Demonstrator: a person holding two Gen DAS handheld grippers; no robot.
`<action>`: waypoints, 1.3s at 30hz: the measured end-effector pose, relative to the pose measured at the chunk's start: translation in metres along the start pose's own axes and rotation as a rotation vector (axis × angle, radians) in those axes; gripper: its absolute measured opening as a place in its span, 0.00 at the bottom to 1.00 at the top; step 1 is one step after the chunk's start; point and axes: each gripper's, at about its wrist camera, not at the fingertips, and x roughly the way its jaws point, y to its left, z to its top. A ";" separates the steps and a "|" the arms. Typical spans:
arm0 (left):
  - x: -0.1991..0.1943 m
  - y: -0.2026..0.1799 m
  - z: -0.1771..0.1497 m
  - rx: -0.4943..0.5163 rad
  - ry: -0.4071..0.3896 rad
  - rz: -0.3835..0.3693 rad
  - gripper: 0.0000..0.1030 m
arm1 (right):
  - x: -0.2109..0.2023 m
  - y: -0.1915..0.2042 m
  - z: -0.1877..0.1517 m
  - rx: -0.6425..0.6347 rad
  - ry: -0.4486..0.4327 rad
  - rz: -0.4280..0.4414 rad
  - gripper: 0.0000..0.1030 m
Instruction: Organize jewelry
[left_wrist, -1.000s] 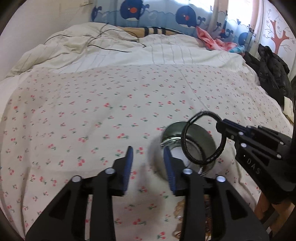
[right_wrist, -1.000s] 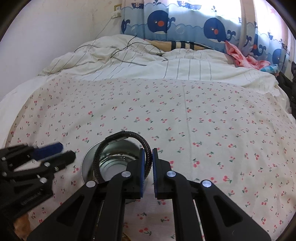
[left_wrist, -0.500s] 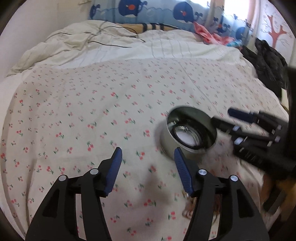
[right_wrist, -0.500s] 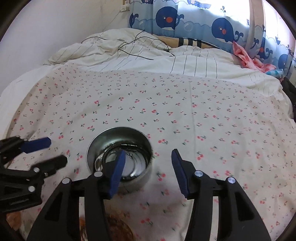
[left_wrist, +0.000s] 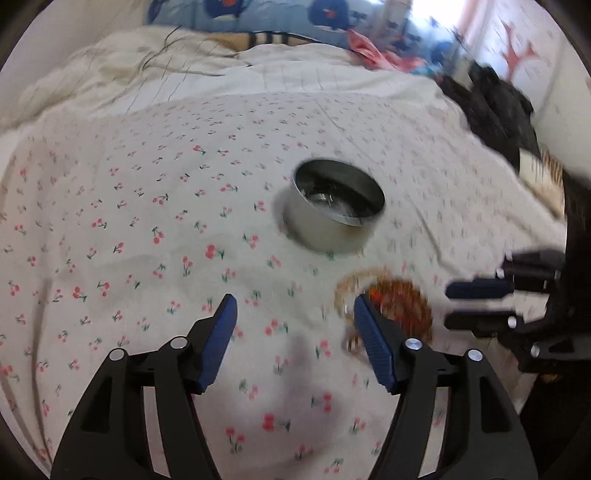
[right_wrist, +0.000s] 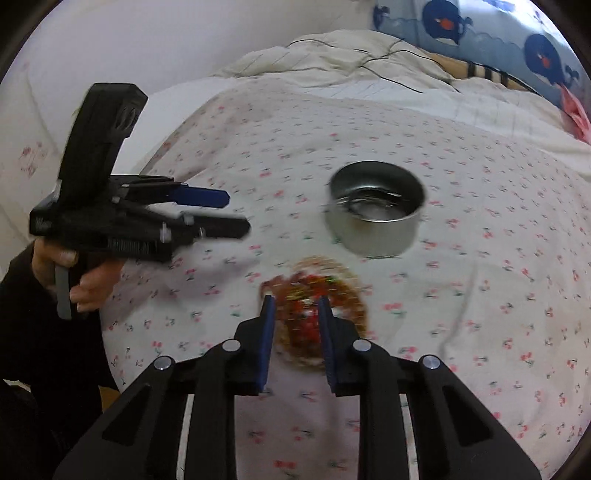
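A round steel tin (left_wrist: 334, 214) (right_wrist: 375, 210) stands on the cherry-print bedsheet, with a black ring lying inside it. A pile of brown and red bead bracelets (left_wrist: 399, 306) (right_wrist: 317, 306) lies on the sheet just in front of the tin. My left gripper (left_wrist: 293, 314) is open and empty, with the pile at its right finger. My right gripper (right_wrist: 293, 299) is open and empty, its jaws on either side of the pile and just above it. Each gripper shows in the other's view, the right one (left_wrist: 476, 302) and the left one (right_wrist: 229, 210).
The cherry-print sheet (left_wrist: 147, 221) covers the bed. A rumpled white duvet (right_wrist: 351, 62) with black cables lies at the head. Dark clothes (left_wrist: 491, 110) sit at the right edge of the bed. A wall (right_wrist: 147, 44) runs along the left.
The right gripper let the black ring fall into the tin, opened, and drew back over the bead pile. The left gripper opened wider and pulled back from the tin.
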 end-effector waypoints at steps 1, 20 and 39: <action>0.001 -0.005 -0.007 0.020 0.009 0.026 0.64 | 0.008 0.005 -0.001 -0.014 0.020 -0.011 0.23; 0.006 -0.046 -0.018 0.165 0.002 -0.034 0.68 | -0.072 -0.059 -0.006 0.260 -0.250 -0.034 0.04; 0.036 -0.056 0.009 0.060 0.003 -0.053 0.06 | -0.077 -0.073 -0.015 0.300 -0.245 -0.032 0.04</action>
